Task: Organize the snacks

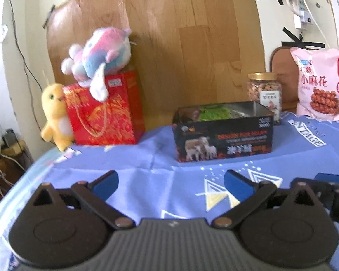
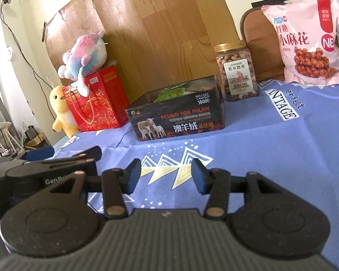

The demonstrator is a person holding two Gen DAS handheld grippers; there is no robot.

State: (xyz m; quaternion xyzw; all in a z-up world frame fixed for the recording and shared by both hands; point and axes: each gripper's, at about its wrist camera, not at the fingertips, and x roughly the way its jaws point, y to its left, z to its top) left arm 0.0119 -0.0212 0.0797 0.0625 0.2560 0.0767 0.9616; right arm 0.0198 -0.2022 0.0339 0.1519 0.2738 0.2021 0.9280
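1. Hovering low over the blue patterned tablecloth (image 1: 147, 158): left gripper (image 1: 170, 184), jaws spread wide, gripping nothing.
2. Hovering alongside: right gripper (image 2: 163, 176), jaws parted about halfway, likewise gripping nothing.
3. Sitting straight ahead of both grippers, well apart from the fingertips: open black box (image 2: 176, 115), holding green packets (image 2: 169, 93) inside; nothing blocking the way across the cloth.
4. Standing just behind the box's right end: jar of nuts (image 2: 236, 72), upright, gold lid on.
5. Leaning far ahead and right: pink snack bag (image 2: 305, 40), propped against a brown chair back (image 2: 253, 33).
6. Standing ahead and left at the table's edge: red gift bag (image 1: 106, 110), carrying a pastel plush (image 1: 101, 54) on top, touching a yellow plush (image 1: 54, 113) beside it.
7. Backing everything: wood-grain board (image 1: 169, 33).
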